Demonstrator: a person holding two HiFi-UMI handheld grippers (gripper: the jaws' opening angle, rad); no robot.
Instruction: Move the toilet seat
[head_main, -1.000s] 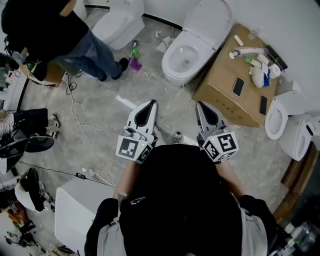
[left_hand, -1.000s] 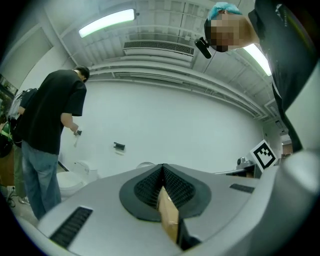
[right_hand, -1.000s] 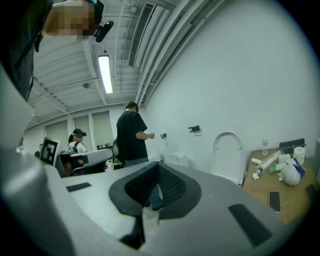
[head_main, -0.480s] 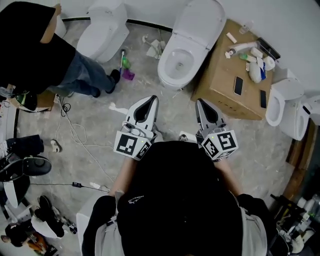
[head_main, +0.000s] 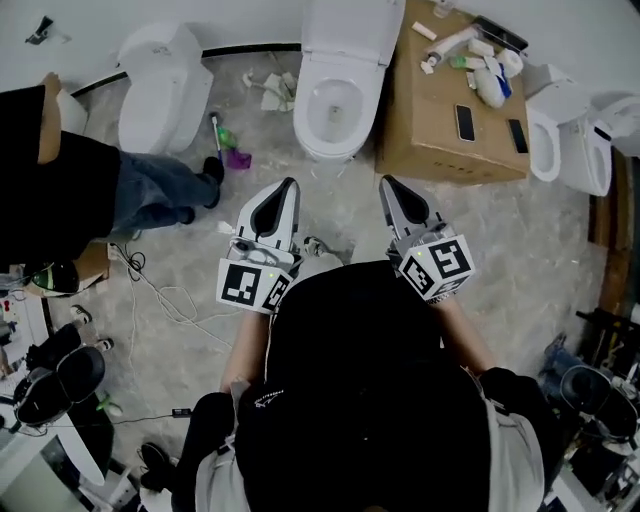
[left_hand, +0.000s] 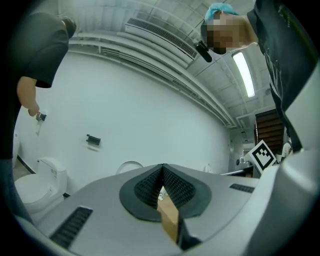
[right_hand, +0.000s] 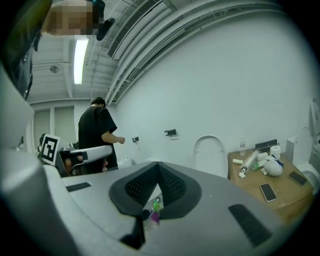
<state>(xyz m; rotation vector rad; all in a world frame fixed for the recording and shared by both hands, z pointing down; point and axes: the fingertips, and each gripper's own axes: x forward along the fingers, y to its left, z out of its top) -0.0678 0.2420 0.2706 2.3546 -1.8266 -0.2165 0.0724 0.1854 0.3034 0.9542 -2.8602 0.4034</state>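
Well, stage: the very start is judged; nothing of the task is done yet.
Toilet seat (head_main: 308, 128): seen, as far as can be told, lying flat on the bowl (head_main: 335, 105) of the middle toilet, with the lid (head_main: 350, 30) raised against the wall behind it. It is touched by neither gripper.
Left gripper (head_main: 289, 185): held about level above the floor, short of the bowl. Its jaws are pressed together and nothing is carried between them.
Right gripper (head_main: 386, 183): held alongside, tipped slightly down. Its jaws are likewise closed and empty.
Cardboard box (head_main: 440, 130): set just beside the toilet on its right, loaded with phones and small items.
Bystander (head_main: 70, 190): a person in black is seen at the left, well apart from the toilet.
Left to do: everything. The seat has to be reached, gripped at its rim and swung.
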